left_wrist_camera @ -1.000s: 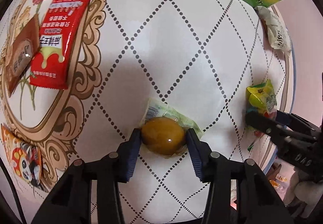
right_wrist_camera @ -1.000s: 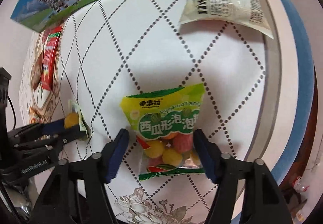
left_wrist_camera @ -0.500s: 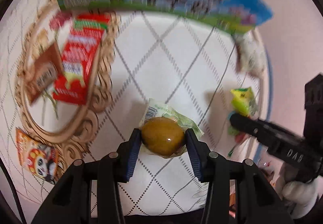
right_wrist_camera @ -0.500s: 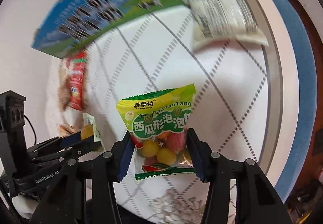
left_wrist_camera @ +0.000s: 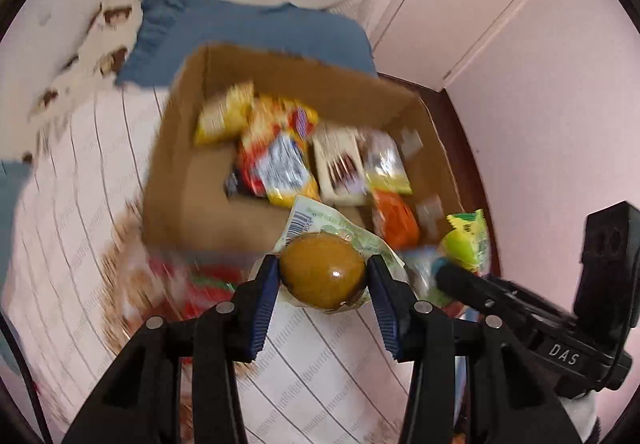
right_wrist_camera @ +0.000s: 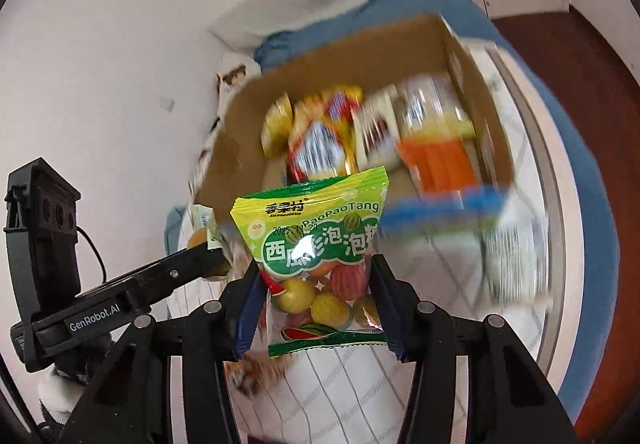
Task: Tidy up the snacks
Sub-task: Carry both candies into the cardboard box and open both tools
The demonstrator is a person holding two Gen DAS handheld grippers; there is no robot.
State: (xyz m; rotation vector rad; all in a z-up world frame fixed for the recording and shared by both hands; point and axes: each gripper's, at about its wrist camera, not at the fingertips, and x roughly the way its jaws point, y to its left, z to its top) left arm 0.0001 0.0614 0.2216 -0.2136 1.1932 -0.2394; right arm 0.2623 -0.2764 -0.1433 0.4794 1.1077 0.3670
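My left gripper (left_wrist_camera: 323,278) is shut on a packaged brown egg (left_wrist_camera: 322,270) and holds it in the air in front of an open cardboard box (left_wrist_camera: 188,172). My right gripper (right_wrist_camera: 316,284) is shut on a green bag of watermelon bubble gum balls (right_wrist_camera: 316,244), also lifted, just before the same box (right_wrist_camera: 240,148). The box holds several snack packets, blurred by motion. The right gripper with its green bag (left_wrist_camera: 466,244) shows at the right of the left wrist view. The left gripper with the egg (right_wrist_camera: 200,240) shows at the left of the right wrist view.
The box stands on a bed with a white diamond-pattern cover (left_wrist_camera: 80,212) and blue bedding (left_wrist_camera: 248,32) behind it. A red packet (left_wrist_camera: 204,284) lies blurred below the box front. Pink walls and a door (left_wrist_camera: 460,4) lie beyond; dark floor (right_wrist_camera: 592,92) at the right.
Both grippers have lifted their snacks off the cover and swung up toward the box, whose open top has come into view. The right gripper closed on the gum bag a second ago.
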